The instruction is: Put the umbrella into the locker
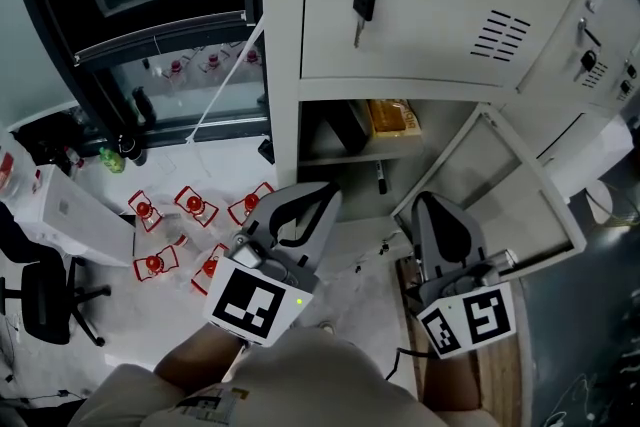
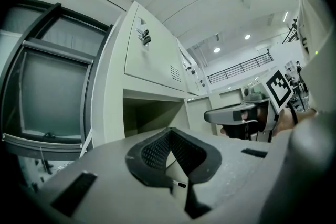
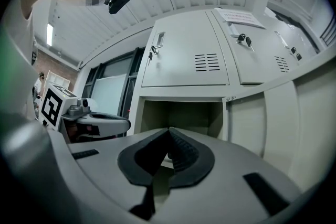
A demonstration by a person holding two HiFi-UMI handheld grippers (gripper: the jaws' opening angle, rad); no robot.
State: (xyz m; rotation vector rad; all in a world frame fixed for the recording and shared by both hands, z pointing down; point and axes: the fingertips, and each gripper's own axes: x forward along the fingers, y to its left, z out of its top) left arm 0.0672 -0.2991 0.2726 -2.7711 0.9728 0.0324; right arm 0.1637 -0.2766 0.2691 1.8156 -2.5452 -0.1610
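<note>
Umbrella is nowhere plainly in view. Neither gripper carries it, and the only candidate is a dark oblong (image 1: 348,125) lying inside the open compartment of the locker (image 1: 285,65); whether that is it I cannot tell. Just at 3 o'clock of the oblong lies a yellow packet (image 1: 392,118). The compartment's door (image 1: 500,190) stands wide open at 3 o'clock of the opening. A key (image 1: 363,3) hangs from the closed door above, at 12 o'clock.

Going by its kind, a folded umbrella would probably be light and stiff along the shaft, with soft, slippery cloth wrapped round it. The safest hold would likely be the handle or the strapped middle of the bundle. Loose fabric could slide out from between the pads.

The left gripper (image 1: 322,195) and the right gripper (image 1: 425,202) point level toward the opening, which lies at 12 o'clock of them. They are side by side and apart. Each has its jaws pressed together with nothing between them. Red-capped bottles (image 1: 195,205) stand on the floor at 9 o'clock of the left gripper.
</note>
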